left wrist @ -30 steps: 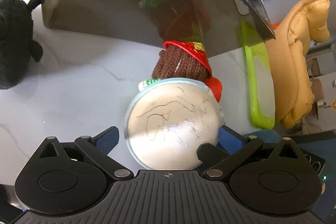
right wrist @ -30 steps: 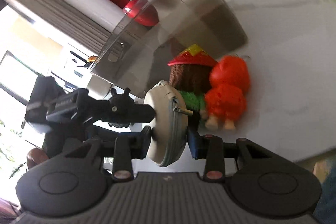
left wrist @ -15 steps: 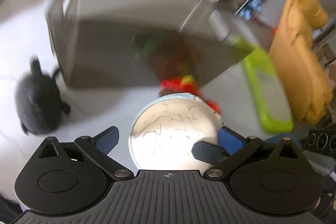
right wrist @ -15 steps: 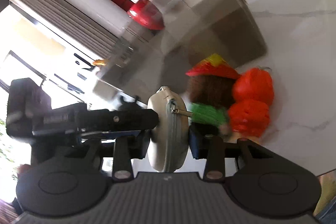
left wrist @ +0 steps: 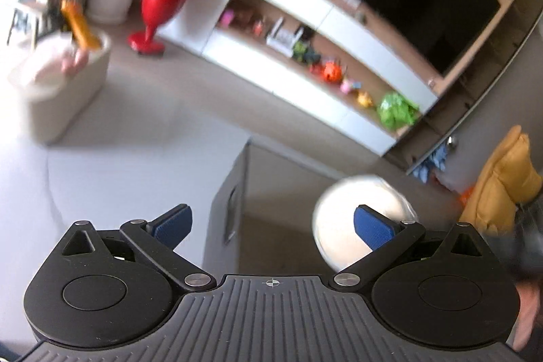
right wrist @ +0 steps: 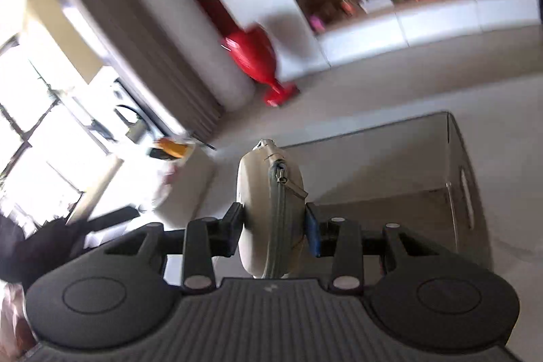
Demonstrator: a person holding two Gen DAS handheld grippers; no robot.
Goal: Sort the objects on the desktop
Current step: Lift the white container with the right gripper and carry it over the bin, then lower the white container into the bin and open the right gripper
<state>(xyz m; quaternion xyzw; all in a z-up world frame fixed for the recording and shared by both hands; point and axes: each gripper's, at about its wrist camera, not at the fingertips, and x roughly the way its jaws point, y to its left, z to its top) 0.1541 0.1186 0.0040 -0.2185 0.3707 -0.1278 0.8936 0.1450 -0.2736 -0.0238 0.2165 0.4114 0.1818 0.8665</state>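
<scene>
The right gripper (right wrist: 275, 228) pinches a round cream zip pouch (right wrist: 269, 209) edge-on, one pad on each flat face, its zipper pull pointing toward the clear plastic bin (right wrist: 454, 178). The bin sits just beyond and right of the pouch. A red goblet-shaped stand (right wrist: 258, 60) stands on the floor above the pouch. A white container holding an orange tool (right wrist: 171, 149) lies left of the pouch, blurred.

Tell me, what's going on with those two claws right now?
Right gripper shut on round zip pouch. Left gripper open, empty. Clear bin just ahead, nothing in between.
</scene>
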